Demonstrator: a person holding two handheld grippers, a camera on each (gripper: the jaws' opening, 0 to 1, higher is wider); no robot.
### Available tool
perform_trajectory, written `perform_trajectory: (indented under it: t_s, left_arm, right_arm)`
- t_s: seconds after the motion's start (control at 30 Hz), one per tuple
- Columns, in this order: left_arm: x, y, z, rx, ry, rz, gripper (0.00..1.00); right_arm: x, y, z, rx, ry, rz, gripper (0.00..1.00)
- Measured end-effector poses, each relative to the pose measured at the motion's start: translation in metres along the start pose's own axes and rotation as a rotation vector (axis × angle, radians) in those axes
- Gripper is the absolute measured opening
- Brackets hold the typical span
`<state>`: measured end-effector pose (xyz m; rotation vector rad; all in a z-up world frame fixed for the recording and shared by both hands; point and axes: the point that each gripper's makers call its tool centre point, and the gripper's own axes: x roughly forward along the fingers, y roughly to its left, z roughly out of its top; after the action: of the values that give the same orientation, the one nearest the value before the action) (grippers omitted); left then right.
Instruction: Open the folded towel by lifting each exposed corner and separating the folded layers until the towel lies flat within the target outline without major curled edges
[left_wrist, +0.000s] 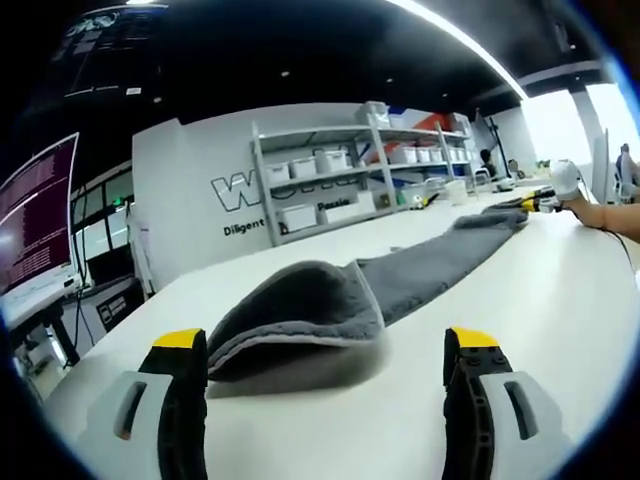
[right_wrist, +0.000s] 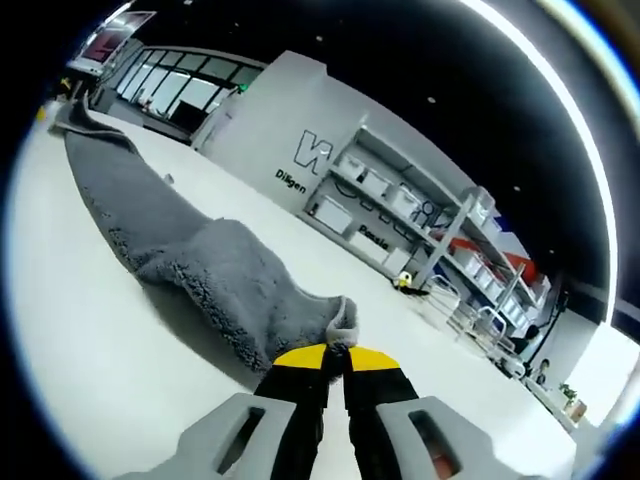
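Note:
A grey towel (left_wrist: 300, 315) lies stretched in a long strip across the white table (left_wrist: 560, 300). Its near end is a curled, doubled fold lying between the yellow-tipped fingers (left_wrist: 180, 345) of my left gripper (left_wrist: 325, 340), which stands open around it without pinching. At the strip's far end, my right gripper (left_wrist: 532, 203) holds the towel, with a person's hand behind it. In the right gripper view, my right gripper (right_wrist: 338, 355) is shut on a corner of the towel (right_wrist: 210, 265), which runs away to the upper left over the table (right_wrist: 80, 340).
Metal shelves with white bins (left_wrist: 340, 180) stand behind the table along a grey wall with lettering, and appear again as shelves (right_wrist: 400, 210). A monitor (left_wrist: 35, 210) stands off the table's left end. Bare tabletop lies on both sides of the towel.

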<state>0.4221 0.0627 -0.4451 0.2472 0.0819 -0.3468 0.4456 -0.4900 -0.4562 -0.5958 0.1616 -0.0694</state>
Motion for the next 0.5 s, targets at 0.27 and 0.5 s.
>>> perform_trajectory:
  t_s: [0.27,0.5]
  left_arm:
    - [-0.001,-0.002,-0.001,0.004,0.006,-0.002,0.97]
    - [-0.003,-0.003,-0.001,0.004,0.008,-0.002,0.97]
  right_arm:
    - [0.006,-0.014,-0.002,-0.123,0.026,-0.057,0.02]
    - [0.016,-0.022,-0.007,-0.209,0.068,-0.085,0.02]
